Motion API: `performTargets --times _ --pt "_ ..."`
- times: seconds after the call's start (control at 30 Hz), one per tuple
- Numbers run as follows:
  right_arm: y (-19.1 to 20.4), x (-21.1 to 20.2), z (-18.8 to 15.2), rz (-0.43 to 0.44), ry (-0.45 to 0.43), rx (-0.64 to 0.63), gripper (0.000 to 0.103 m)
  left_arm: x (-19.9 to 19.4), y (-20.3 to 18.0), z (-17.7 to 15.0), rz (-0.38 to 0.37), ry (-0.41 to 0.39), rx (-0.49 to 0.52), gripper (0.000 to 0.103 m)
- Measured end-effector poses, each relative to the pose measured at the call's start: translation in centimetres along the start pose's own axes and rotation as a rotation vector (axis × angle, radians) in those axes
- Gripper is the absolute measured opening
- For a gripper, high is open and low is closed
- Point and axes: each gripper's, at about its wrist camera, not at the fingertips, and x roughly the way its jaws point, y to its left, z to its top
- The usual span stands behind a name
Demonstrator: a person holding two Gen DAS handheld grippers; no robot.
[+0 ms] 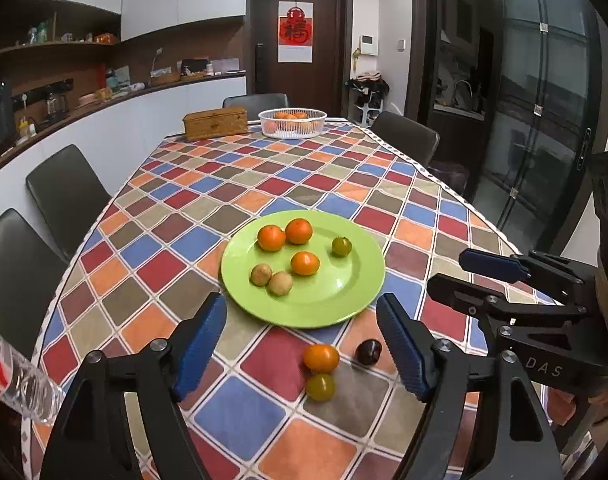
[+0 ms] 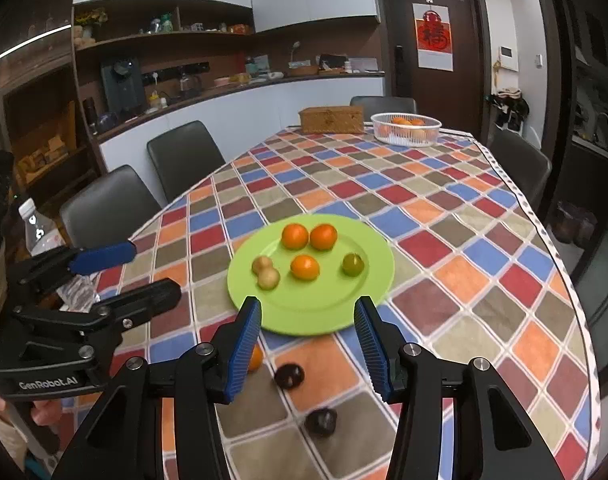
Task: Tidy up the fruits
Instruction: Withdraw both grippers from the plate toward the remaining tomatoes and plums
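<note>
Six fruits already on the green plate (image 1: 304,304): three mandarins, two brownish longans, one green tomato (image 1: 341,246); loose on the table (image 1: 232,416) just beside the plate's near rim, an orange tomato (image 1: 321,357), a green one (image 1: 320,387) and two dark plums (image 2: 289,376). Left tongs (image 1: 302,350) and right tongs (image 2: 307,346) both wide and empty, poised above the strays. Probably mid-gathering; next, lower over one stray, close gently, lift onto bare plate.
</note>
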Motion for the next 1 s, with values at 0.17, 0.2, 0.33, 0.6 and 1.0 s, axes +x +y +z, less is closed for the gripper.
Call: performTargets --times 0.17,0.2,0.33,0.6,1.0 --pt "-0.3 -0.2 -1.6 -0.013 0.030 0.021 0.049 -0.4 -0.5 -1.7 0.008 0.012 0.003 0.080" --pt "-0.4 -0.1 -2.0 -0.011 0.043 0.028 0.049 -0.4 -0.5 -2.0 0.007 0.018 0.004 0.080" --pt "-0.6 0.0 -3.0 -0.015 0.069 0.044 0.049 -0.1 -0.5 -3.1 0.010 0.040 0.007 0.080" --pt "-0.5 0.6 -5.0 -0.039 0.114 0.041 0.049 0.6 -0.5 -5.2 0.016 0.053 0.021 0.080" --pt "-0.4 2.5 -7.6 -0.051 0.180 0.017 0.049 3.9 -0.2 -7.5 -0.023 0.127 0.067 0.079"
